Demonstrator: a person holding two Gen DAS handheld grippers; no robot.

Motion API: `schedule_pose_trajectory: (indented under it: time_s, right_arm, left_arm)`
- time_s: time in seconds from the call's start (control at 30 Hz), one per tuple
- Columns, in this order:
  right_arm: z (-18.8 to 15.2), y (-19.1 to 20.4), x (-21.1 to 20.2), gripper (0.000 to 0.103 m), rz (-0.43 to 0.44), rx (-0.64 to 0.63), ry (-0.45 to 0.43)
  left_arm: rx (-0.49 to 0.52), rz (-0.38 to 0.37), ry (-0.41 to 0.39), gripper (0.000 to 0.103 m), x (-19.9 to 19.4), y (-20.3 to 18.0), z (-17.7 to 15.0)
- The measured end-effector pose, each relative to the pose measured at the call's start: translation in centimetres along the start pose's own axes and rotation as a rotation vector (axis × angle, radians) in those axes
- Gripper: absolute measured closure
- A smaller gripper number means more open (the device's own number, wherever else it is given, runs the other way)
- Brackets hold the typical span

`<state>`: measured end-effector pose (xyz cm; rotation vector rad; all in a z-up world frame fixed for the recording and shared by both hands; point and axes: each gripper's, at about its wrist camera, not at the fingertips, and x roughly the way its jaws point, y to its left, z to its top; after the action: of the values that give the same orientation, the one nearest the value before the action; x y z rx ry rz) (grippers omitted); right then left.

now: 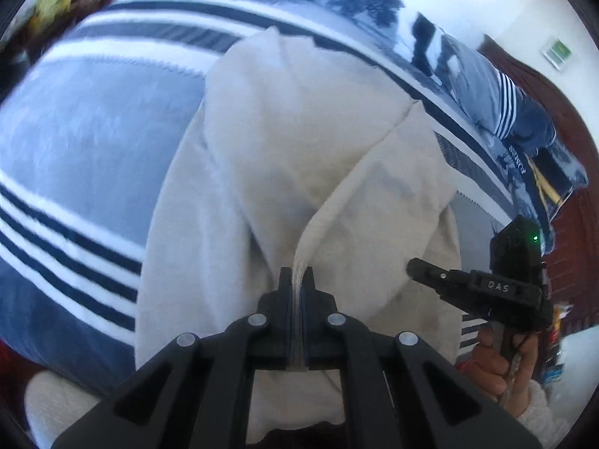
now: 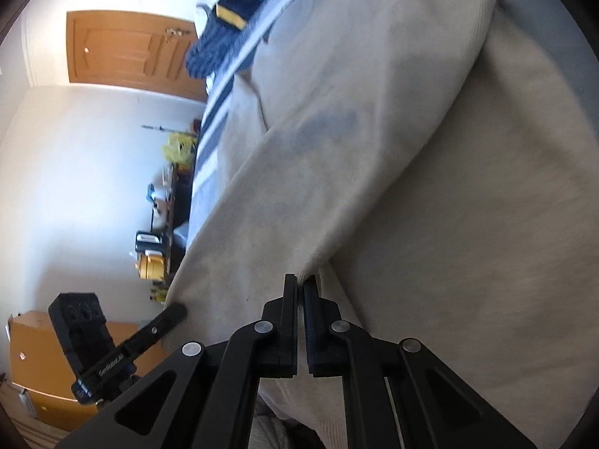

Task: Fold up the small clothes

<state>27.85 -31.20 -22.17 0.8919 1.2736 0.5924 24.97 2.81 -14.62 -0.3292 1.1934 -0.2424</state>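
From the left wrist view, the left gripper (image 1: 297, 275) is clamped tight on a bunched ridge of the beige garment (image 1: 299, 142), which lies spread on the striped blanket (image 1: 75, 142) covering the bed. Its long axis runs away from the camera toward the pillow end, and I'd say folding is only getting started, with all the folds left. The right gripper (image 1: 413, 267) sits at the garment's right edge, state unclear here. From the right wrist view, the right gripper (image 2: 301, 280) is pinched closed on the garment's (image 2: 411, 149) near edge, 1 flap already lapped diagonally across.
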Motion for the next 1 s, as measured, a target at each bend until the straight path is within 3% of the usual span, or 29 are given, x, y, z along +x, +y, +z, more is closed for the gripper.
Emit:
schedule_pose_trajectory:
  time_s: [0.3, 0.5, 0.6, 0.77, 0.8, 0.83, 0.87, 0.93, 1.0]
  right_arm:
    - [0.6, -0.1, 1.9, 0.099, -0.016, -0.008, 0.025]
    - [0.7, -0.5, 4.2, 0.098, -0.066, -0.019, 0.066]
    - [1.3, -0.4, 4.7, 0.098, -0.061, -0.04, 0.069]
    - [1.5, 1.2, 3.6, 0.093, -0.094, -0.063, 0.038]
    - [1.2, 1.4, 2.9, 0.087, -0.074, -0.053, 0.022]
    - [1.0, 1.6, 2.5, 0.066, -0.065, -0.047, 0.017]
    - [0.6, 1.8, 1.5, 0.054, -0.058, -0.038, 0.0]
    - [-0.9, 2.1, -1.2, 0.053, -0.043, -0.039, -0.08]
    - [-3.3, 2.4, -3.8, 0.049, -0.069, -0.057, -0.135]
  left_arm:
    - [-0.022, -0.001, -0.018, 0.099, 0.4, 2.6, -0.3]
    - [-0.143, -0.015, -0.047, 0.098, 1.8, 6.1, -0.9]
    - [-0.1, 0.008, -0.132, 0.098, 0.8, 5.5, -1.4]
    - [-0.064, 0.041, -0.145, 0.098, 0.1, 5.2, -2.1]
    - [-0.055, 0.042, -0.159, 0.093, -0.3, 5.2, -2.6]
    - [-0.041, 0.042, -0.177, 0.086, -0.9, 5.4, -3.1]
    - [-0.03, 0.05, -0.202, 0.08, -1.6, 5.7, -4.1]
    - [-0.016, 0.066, -0.221, 0.054, -1.9, 6.2, -5.2]
    - [0.015, 0.089, -0.194, 0.052, -1.6, 6.6, -6.2]
